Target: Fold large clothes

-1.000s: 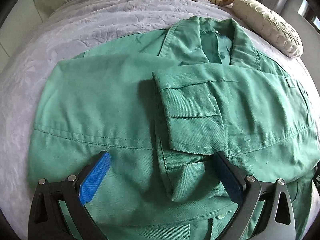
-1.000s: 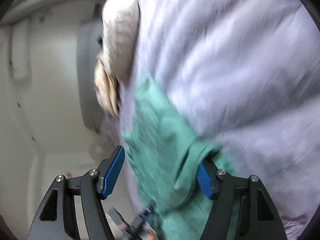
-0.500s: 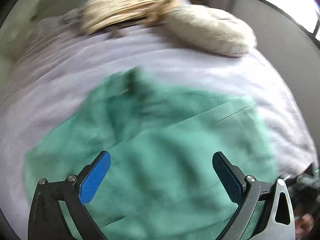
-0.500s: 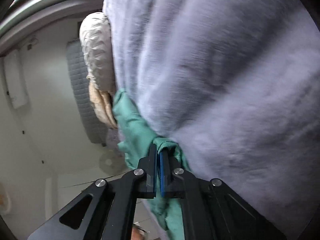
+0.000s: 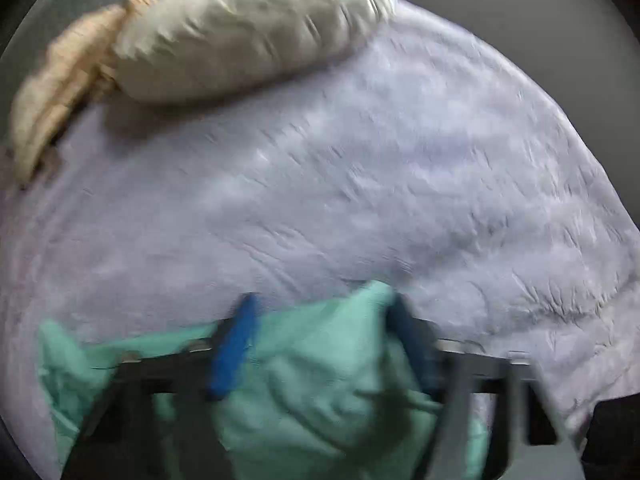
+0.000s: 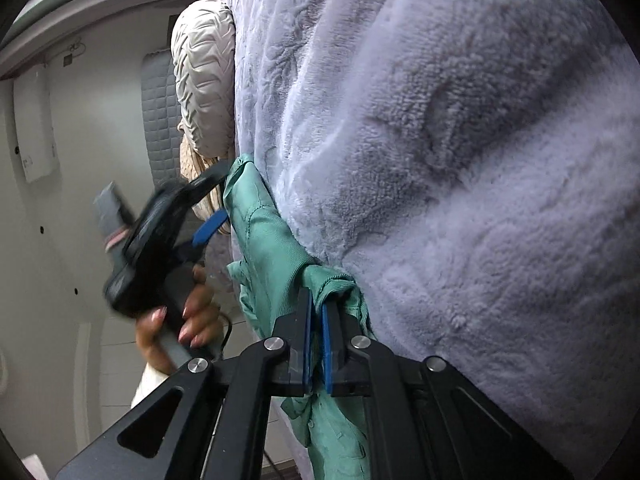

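Green jacket [image 6: 276,256] pinched in right gripper [image 6: 316,340]

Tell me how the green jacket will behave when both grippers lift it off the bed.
The green jacket will probably sag: it bunches at the right gripper. Its folds may slip open, since it hangs loosely below the jaws.

We see soft, even daylight with no glare. The left wrist view is smeared by motion blur throughout, and a faint shadow lies under the pillow [image 5: 248,28] at upper left. The right wrist view is sharp except the blurred left gripper [image 6: 218,196] at centre left. Fisheye bending darkens the corners.
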